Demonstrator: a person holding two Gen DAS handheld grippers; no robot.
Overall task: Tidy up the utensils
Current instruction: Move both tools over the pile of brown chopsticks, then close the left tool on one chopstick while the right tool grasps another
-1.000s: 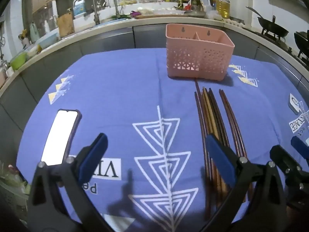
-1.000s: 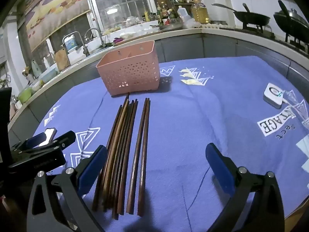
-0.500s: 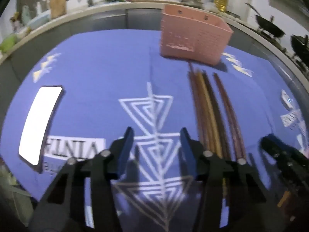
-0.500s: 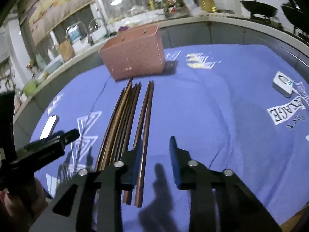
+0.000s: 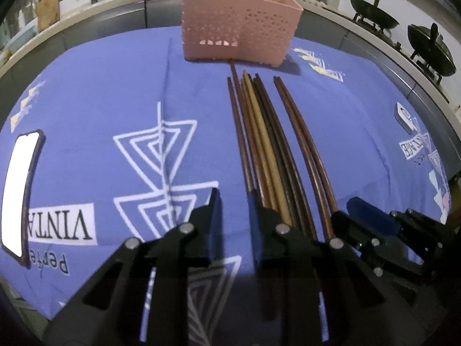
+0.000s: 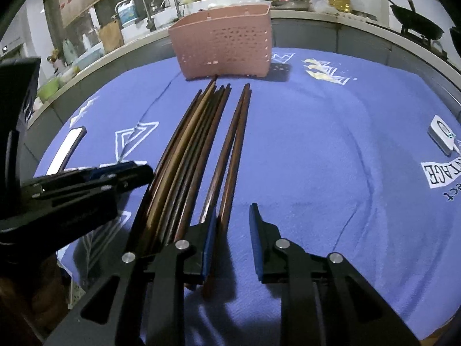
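Observation:
Several long brown chopsticks [image 5: 268,144] lie side by side on the blue cloth, pointing at a pink perforated basket [image 5: 239,26]. They also show in the right wrist view [image 6: 196,150], below the basket [image 6: 224,43]. My left gripper [image 5: 234,201] hovers low at the bundle's near left edge, jaws narrowed with a small gap and nothing between them. My right gripper [image 6: 232,216] sits at the near ends of the two rightmost chopsticks [image 6: 233,144], jaws narrowed; one stick's near end lies at its left pad [image 6: 211,230].
A phone [image 5: 20,190] with a lit screen lies at the cloth's left edge. A small white device [image 6: 442,135] lies on the right. A counter with sink, bottles and woks [image 5: 374,20] runs behind the table. The right gripper [image 5: 371,216] shows in the left wrist view.
Both grippers have narrowed from wide open to a small gap. Both have lowered and moved in toward the chopsticks' near ends.

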